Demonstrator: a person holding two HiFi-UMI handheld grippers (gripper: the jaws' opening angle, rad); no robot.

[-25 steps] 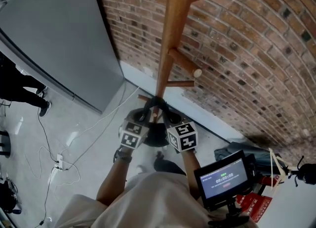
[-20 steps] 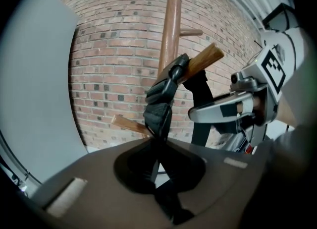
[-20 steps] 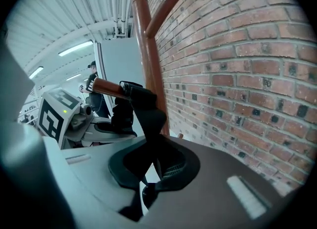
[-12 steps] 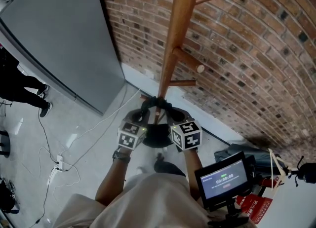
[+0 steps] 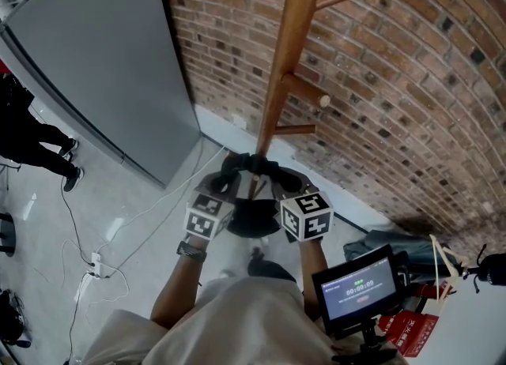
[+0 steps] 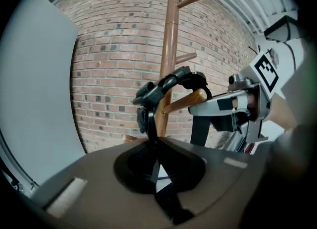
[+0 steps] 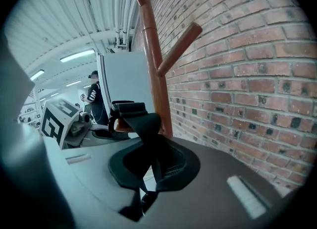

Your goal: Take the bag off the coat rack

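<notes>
A brick wall (image 5: pixel 411 79) fills the background, with a tall grey panel (image 5: pixel 87 63) against it on the left and a pale floor (image 5: pixel 47 229) below. The wooden coat rack (image 5: pixel 288 55) stands just in front of the bricks, its pole rising between the two grippers and its pegs angling out to the right. The black bag (image 5: pixel 253 217) hangs low on the rack, close against the pole. Its strap (image 5: pixel 253 163) is looped over a low peg (image 6: pixel 185 101), which lies between the strap and open air. A bystander's legs (image 5: pixel 35 146) show at the far left, a small screen (image 5: pixel 360 288) on a stand sits at the lower right, and thin cables (image 5: pixel 103 265) trail over the floor. Both forearms reach forward side by side from the body. The left gripper (image 5: pixel 225 183) has its jaws pinched tight on the strap left of the pole, and the right gripper (image 5: pixel 283 182) is clamped on it to the right. Both tilt slightly downward.
</notes>
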